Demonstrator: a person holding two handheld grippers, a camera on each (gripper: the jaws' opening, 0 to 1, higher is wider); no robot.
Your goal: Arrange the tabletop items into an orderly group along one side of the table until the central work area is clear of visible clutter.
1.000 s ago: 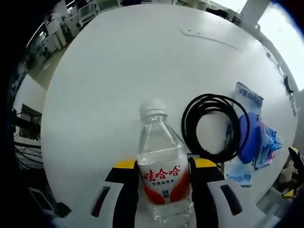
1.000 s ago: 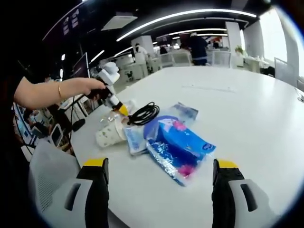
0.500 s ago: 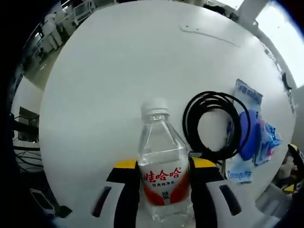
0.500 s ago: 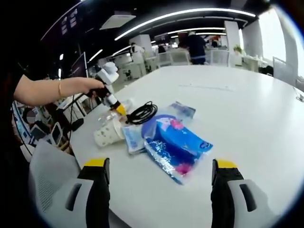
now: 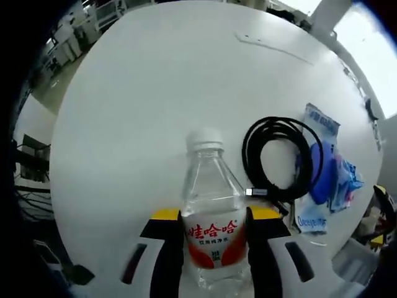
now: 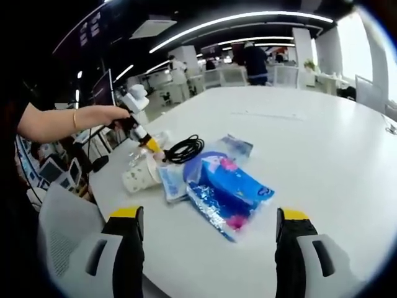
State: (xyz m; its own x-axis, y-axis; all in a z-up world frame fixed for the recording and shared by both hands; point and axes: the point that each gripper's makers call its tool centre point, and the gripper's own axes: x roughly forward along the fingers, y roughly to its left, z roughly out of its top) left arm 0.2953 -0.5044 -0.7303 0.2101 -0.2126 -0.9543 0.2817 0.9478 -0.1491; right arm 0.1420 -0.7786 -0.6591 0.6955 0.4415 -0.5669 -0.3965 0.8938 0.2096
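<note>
Gripping a water bottle (image 5: 211,230) on the white table (image 5: 142,105), the left gripper (image 5: 211,217) sits beside a black cable (image 5: 279,158). The right gripper (image 6: 208,217) is wide apart — holding nothing, near a blue packet (image 6: 226,189).

Left gripper (image 5: 214,243): black jaws, yellow tips, white shells with dark slots either side. Right gripper (image 6: 208,248): same build, black jaws, yellow caps, white-grey shells, dark oval slot on each. In right gripper view, left gripper (image 6: 138,120) shows white body, black neck, yellow tip. Hand (image 6: 113,113) bare; thin gold bracelet (image 6: 75,120) at wrist.
</note>
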